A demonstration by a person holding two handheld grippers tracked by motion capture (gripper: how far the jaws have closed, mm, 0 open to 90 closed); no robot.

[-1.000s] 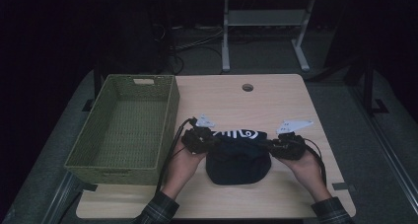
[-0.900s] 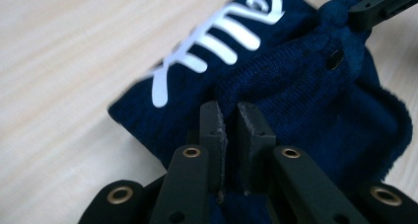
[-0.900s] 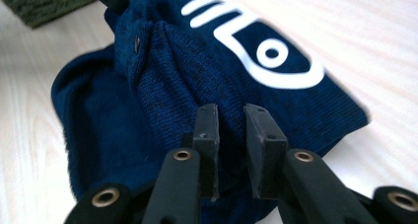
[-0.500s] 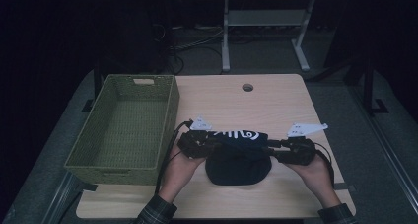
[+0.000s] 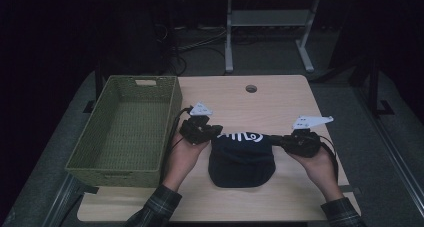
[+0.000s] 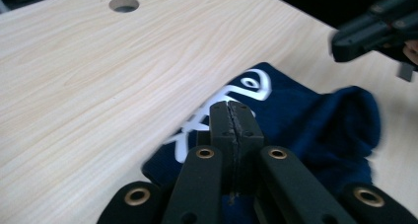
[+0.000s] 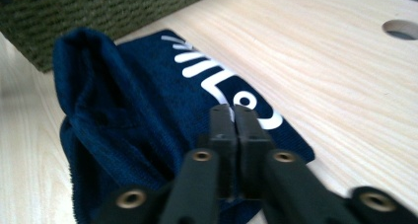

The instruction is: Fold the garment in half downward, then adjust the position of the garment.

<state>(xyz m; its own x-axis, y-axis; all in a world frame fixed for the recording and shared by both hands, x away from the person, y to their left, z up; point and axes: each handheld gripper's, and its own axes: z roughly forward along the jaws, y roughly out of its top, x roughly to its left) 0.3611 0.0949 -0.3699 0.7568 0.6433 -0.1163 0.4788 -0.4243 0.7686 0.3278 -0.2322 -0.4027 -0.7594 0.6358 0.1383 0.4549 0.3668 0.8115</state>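
A navy blue cloth (image 5: 241,159) with a white printed logo lies on the light wooden desk (image 5: 280,99), in its near middle part, to the right of the green woven basket (image 5: 122,129). The cloth is folded, with the logo along its far edge and a rounded bulk toward the near side.

The left tongs (image 5: 207,133) sit at the cloth's far left corner and the right tongs (image 5: 276,140) at its far right corner, each held in one of the person's hands. In the left gripper view the left tongs (image 6: 230,116) have their jaws pressed flat together, just closed, and the blue fabric lies right under and around the tips; whether a fold is pinched between the pads cannot be told. In the right gripper view the right tongs (image 7: 235,121) are likewise clenched, jaws just closed and meeting, over the cloth's edge beside the logo (image 7: 217,81), and again a pinched layer cannot be made out.

A round cable hole (image 5: 251,89) sits in the far part of the desk. The basket stands at the desk's left edge, with nothing in it
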